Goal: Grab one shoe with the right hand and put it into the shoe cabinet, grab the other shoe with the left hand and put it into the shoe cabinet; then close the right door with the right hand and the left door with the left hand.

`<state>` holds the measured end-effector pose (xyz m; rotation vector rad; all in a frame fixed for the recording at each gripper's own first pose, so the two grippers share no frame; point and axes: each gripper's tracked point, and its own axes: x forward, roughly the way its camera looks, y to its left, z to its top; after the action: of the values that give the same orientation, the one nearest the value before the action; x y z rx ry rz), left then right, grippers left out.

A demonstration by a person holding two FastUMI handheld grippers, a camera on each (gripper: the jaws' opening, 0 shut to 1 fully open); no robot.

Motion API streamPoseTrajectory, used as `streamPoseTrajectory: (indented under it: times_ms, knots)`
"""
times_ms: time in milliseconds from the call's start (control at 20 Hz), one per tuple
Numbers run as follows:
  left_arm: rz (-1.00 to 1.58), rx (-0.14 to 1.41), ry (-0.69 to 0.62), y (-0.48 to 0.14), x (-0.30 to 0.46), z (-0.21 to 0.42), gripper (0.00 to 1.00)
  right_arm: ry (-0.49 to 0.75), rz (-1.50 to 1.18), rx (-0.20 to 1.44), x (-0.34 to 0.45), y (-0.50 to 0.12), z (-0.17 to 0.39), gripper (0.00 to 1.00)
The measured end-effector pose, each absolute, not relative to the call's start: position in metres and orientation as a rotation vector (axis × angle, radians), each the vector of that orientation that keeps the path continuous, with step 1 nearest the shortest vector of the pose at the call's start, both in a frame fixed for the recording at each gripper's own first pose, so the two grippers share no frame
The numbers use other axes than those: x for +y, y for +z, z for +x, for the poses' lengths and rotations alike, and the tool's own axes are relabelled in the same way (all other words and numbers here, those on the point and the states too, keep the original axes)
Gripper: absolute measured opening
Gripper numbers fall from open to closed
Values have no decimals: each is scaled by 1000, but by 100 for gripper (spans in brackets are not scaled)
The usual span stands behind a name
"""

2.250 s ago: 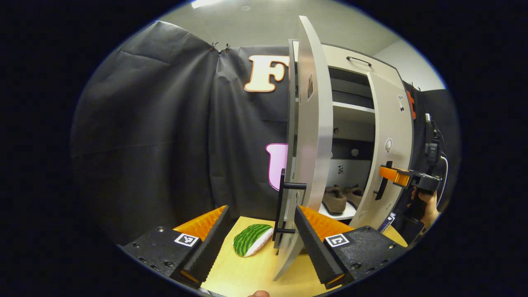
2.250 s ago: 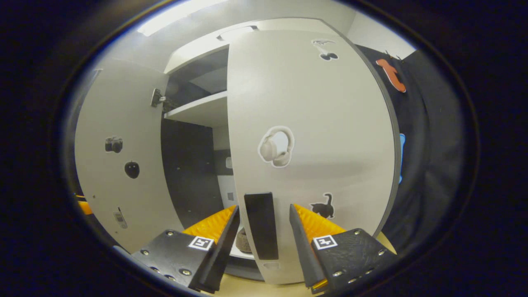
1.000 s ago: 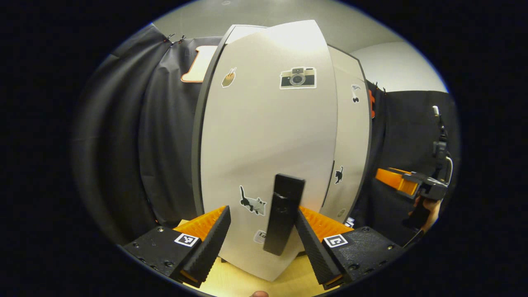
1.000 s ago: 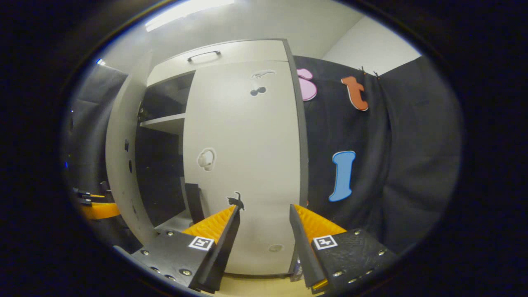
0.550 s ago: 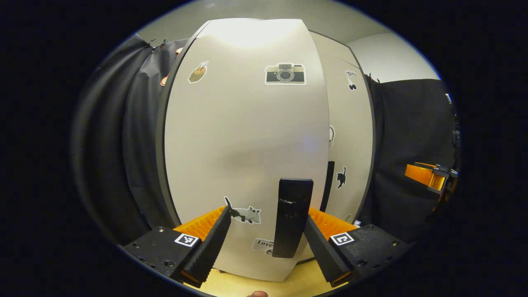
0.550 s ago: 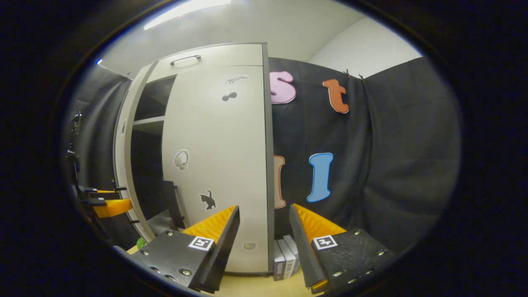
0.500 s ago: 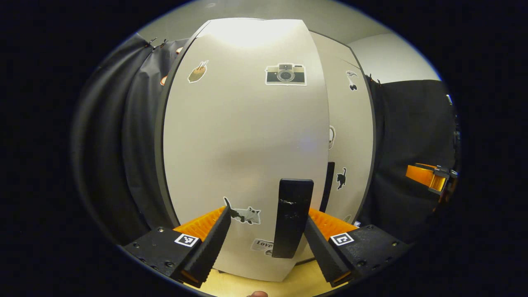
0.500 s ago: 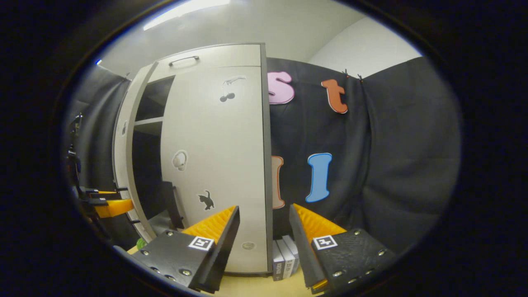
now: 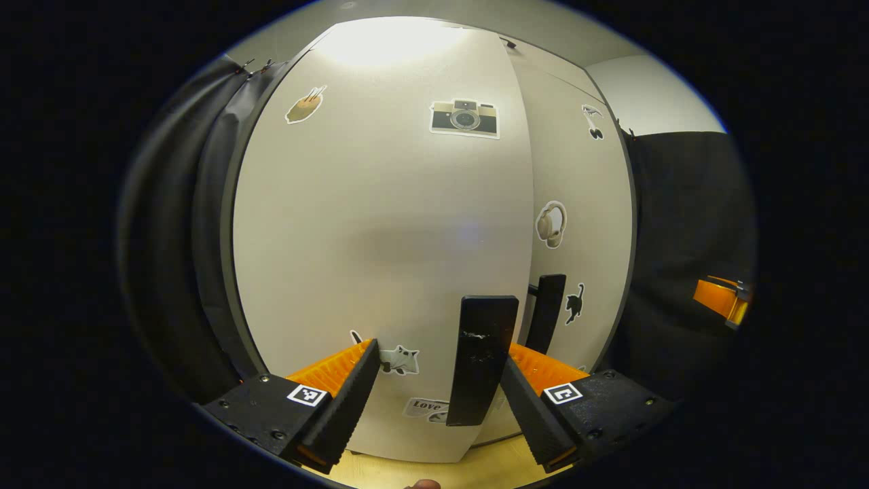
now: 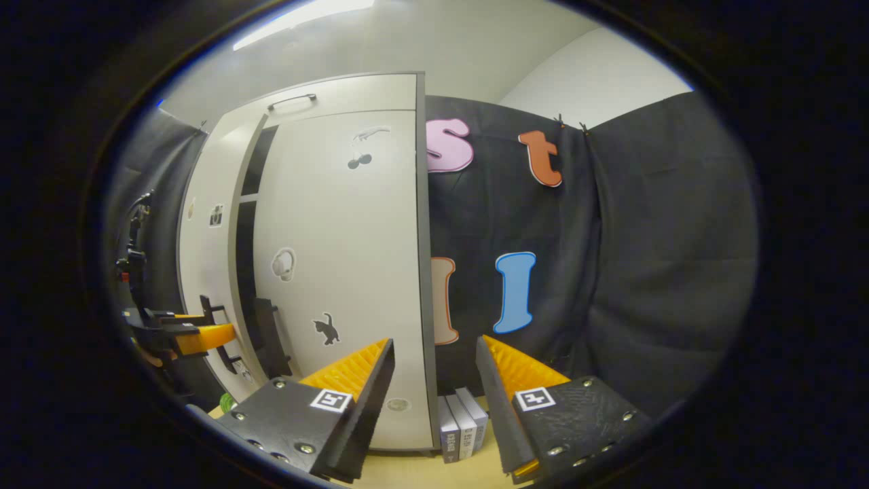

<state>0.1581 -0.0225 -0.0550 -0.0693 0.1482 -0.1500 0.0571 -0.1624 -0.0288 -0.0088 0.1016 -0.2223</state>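
You'd got the right door (image 10: 339, 272) shut; left door (image 9: 380, 238) nearly to cabinet (image 10: 353, 92), L gripper (image 9: 434, 380) & R gripper (image 10: 431, 380) jaws spread.

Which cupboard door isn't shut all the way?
The left door, the one with the camera sticker: a dark gap shows beside it. The right door, with the headphones sticker, sits flush.

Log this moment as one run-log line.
phase: closing doors | left gripper: open, around left door handle | left door: slightly ajar | right gripper: open, empty
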Motion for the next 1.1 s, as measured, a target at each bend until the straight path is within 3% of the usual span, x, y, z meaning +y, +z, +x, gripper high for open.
streamPoseTrajectory:
  times_ms: [1100]
  knots:
    - [-36, 143, -49, -57, -24, 175, 100, -170, 13, 124, -163, -31, 48, 73]
